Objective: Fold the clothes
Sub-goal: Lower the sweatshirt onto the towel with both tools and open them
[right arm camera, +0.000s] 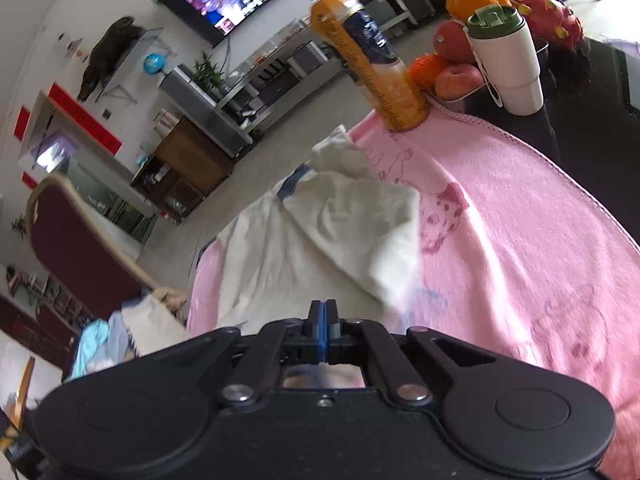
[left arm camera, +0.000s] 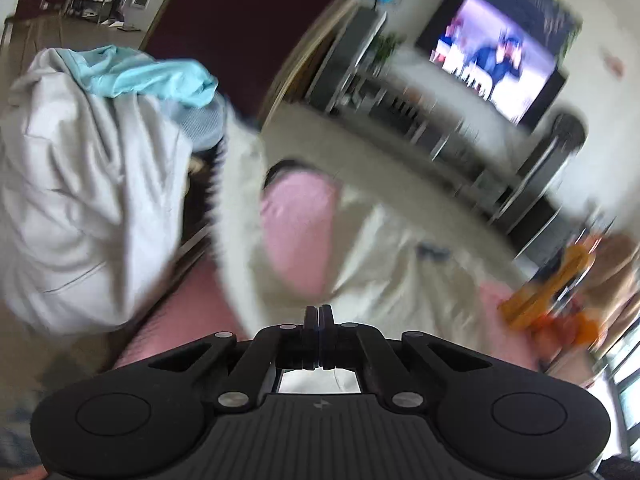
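Left tongs (left arm camera: 320,314) pressed together, fingers meeting with no gap, at the near edge of the cream garment (left arm camera: 384,264); whether any cloth is pinched between them cannot be told through the blur. Right tongs (right arm camera: 324,312) likewise closed tight, blue pads touching, tips right at the near edge of that same cream garment (right arm camera: 320,236) — grip on the cloth not clear here either.

Garment spread on the pink blanket (right arm camera: 520,220) covering the table, partly folded: one flap turned over diagonally, a blue-trimmed edge toward the far side. In the left view, a pink patch visible through an opening in the raised cloth, heavily smeared.

Beyond the garment, standing on the blanket's far corner: an orange drink bottle (right arm camera: 368,60). Just beside it a white cup with green lid (right arm camera: 504,60) and a bowl of fruit (right arm camera: 460,60).

Off the table's left side — a dark red chair (right arm camera: 80,248), and a heap of grey and light blue clothes (left arm camera: 92,168) on it.
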{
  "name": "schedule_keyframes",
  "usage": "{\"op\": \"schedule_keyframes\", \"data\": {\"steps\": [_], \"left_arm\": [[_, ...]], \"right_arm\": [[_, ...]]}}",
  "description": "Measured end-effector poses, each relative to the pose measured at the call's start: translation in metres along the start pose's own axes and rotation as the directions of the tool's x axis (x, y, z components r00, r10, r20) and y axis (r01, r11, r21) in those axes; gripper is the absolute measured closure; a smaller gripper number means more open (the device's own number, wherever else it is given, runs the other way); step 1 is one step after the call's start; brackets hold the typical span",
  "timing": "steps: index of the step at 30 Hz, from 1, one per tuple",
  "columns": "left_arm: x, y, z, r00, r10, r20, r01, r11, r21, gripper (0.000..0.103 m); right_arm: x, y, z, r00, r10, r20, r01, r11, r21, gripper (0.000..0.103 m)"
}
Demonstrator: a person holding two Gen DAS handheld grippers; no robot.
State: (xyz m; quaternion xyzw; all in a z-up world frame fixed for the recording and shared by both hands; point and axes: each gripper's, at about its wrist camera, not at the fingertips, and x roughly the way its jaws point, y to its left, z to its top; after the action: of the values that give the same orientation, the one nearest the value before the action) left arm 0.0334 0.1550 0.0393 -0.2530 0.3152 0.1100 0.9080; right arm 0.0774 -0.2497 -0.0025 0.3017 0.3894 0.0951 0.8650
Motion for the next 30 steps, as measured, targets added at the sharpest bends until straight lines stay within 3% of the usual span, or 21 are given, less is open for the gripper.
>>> {"op": "schedule_keyframes", "data": {"steps": [2, 6, 8, 11, 16, 22, 26, 28, 30], "left_arm": [[0.003, 0.001, -0.013, 0.998, 0.025, -0.063, -0.022, 0.999, 0.04, 0.101], [0.015, 0.004, -0.04, 0.987, 0.028, -0.159, -0.019, 0.998, 0.06, 0.076], [0.025, 0.009, -0.048, 0.982, 0.002, -0.191, 0.0, 1.0, 0.008, 0.07], [0.043, 0.02, -0.053, 0.974, -0.001, -0.227, -0.025, 0.993, -0.114, 0.067], [0.078, 0.025, -0.052, 0.957, 0.081, -0.279, -0.145, 0.965, -0.218, 0.065], [0.1, 0.025, -0.058, 0.961, 0.14, -0.24, -0.192, 0.96, -0.206, 0.064], [0.11, 0.021, -0.059, 0.963, 0.156, -0.222, -0.195, 0.967, -0.164, 0.066], [0.113, 0.014, -0.06, 0.963, 0.177, -0.203, -0.202, 0.973, -0.11, 0.075], [0.115, 0.006, -0.062, 0.963, 0.189, -0.19, -0.205, 0.977, -0.066, 0.103]], "right_arm": [[0.003, -0.002, -0.009, 1.0, -0.012, -0.025, 0.011, 1.0, -0.009, 0.101], [0.021, -0.018, -0.017, 0.997, -0.012, -0.082, 0.012, 1.0, -0.002, 0.092], [0.03, -0.031, -0.014, 0.996, -0.008, -0.088, 0.01, 1.0, 0.022, 0.073], [0.044, -0.049, -0.01, 0.995, -0.008, -0.1, 0.013, 0.999, 0.053, 0.064], [0.072, -0.061, -0.002, 0.989, -0.039, -0.142, 0.047, 0.997, 0.055, 0.063], [0.104, -0.07, 0.004, 0.98, -0.087, -0.18, 0.094, 0.995, 0.032, 0.063], [0.117, -0.053, -0.002, 0.975, -0.163, -0.149, 0.153, 0.985, -0.082, 0.063], [0.122, -0.04, -0.007, 0.968, -0.229, -0.102, 0.209, 0.962, -0.178, 0.068], [0.127, -0.03, -0.013, 0.954, -0.296, -0.049, 0.274, 0.926, -0.26, 0.091]]}}
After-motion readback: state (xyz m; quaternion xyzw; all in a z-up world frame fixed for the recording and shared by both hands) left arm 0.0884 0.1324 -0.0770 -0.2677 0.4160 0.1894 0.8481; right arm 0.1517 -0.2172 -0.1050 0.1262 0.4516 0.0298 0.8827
